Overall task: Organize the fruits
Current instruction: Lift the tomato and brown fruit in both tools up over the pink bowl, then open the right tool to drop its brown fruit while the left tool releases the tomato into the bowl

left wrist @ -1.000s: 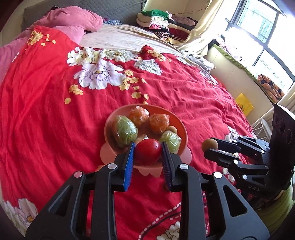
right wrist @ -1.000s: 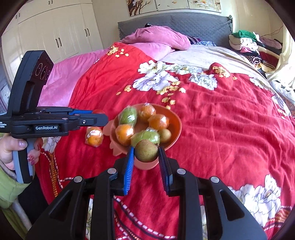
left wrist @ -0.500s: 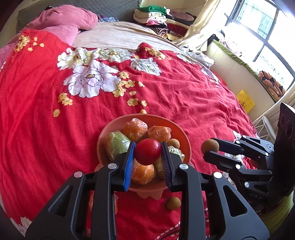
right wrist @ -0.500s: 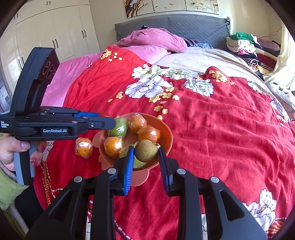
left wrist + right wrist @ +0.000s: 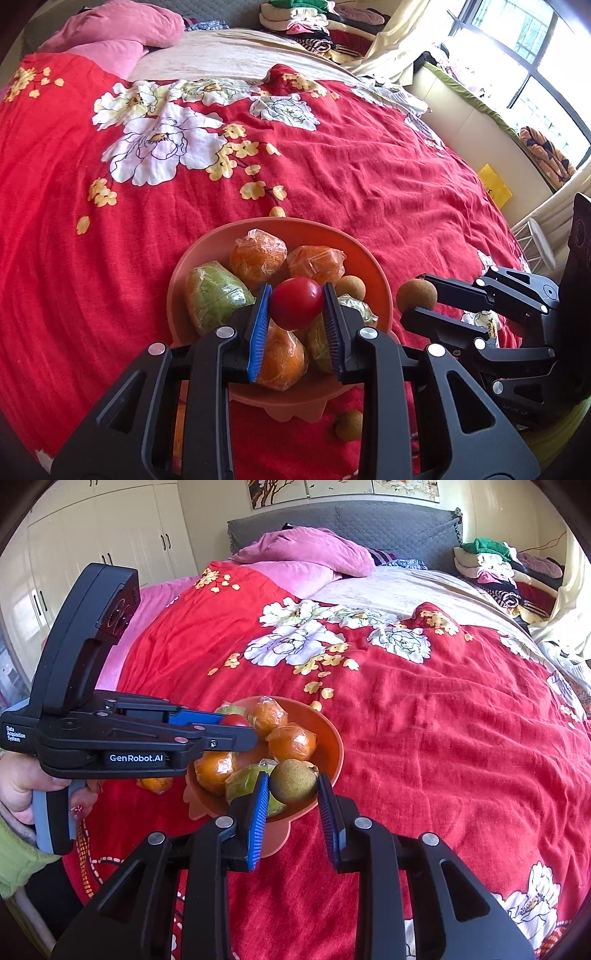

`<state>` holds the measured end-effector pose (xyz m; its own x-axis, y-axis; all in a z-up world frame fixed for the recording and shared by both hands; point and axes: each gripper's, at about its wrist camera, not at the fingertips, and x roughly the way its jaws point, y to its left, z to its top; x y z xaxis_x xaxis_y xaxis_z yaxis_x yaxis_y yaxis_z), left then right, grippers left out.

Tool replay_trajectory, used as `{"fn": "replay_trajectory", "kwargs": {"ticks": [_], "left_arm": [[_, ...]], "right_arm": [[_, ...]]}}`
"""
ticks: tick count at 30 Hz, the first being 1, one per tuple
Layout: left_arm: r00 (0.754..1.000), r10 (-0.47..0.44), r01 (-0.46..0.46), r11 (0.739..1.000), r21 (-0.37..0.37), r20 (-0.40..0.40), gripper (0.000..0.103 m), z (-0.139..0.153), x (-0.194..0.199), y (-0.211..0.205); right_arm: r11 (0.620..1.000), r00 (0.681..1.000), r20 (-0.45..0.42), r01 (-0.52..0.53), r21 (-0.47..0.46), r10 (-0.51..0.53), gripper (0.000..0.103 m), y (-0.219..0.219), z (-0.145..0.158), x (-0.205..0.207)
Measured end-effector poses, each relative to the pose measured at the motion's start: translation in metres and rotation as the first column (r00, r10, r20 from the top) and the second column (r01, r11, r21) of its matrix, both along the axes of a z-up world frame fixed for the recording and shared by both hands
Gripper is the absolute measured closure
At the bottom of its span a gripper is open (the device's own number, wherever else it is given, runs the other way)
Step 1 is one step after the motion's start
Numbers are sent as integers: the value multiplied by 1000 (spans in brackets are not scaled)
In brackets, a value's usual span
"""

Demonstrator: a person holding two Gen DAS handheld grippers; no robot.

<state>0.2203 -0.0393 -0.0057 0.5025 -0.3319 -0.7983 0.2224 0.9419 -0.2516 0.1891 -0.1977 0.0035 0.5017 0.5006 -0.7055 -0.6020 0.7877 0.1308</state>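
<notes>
Now | left gripper (image 5: 296,308) clamps tomato (image 5: 295,302) | right gripper (image 5: 293,792) clamps kiwi (image 5: 293,781)

Bowl (image 5: 376,280) on bedspread (image 5: 369,177), wrapped fruits (image 5: 258,254) inside, small round fruit (image 5: 348,424) on bedspread before it.

The left gripper (image 5: 296,307) carried its tomato (image 5: 295,303) forward over the bowl (image 5: 192,266) (the right gripper (image 5: 293,791) crept closer too).

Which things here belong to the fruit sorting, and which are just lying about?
Job:
- round red tomato in left gripper
- brown kiwi in right gripper
- orange plastic bowl of plastic-wrapped oranges
- small brown fruit on red floral bedspread

Lying about:
- pink pillow
- folded clothes pile
</notes>
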Motion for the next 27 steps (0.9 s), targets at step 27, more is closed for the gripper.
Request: {"fn": "replay_trajectory", "kwargs": {"ticks": [27], "left_arm": [[1000, -2, 2, 1000, -2, -10, 83, -6, 7, 1]], "right_arm": [[1000, 999, -32, -6, -24, 6, 76, 9, -16, 12]]}}
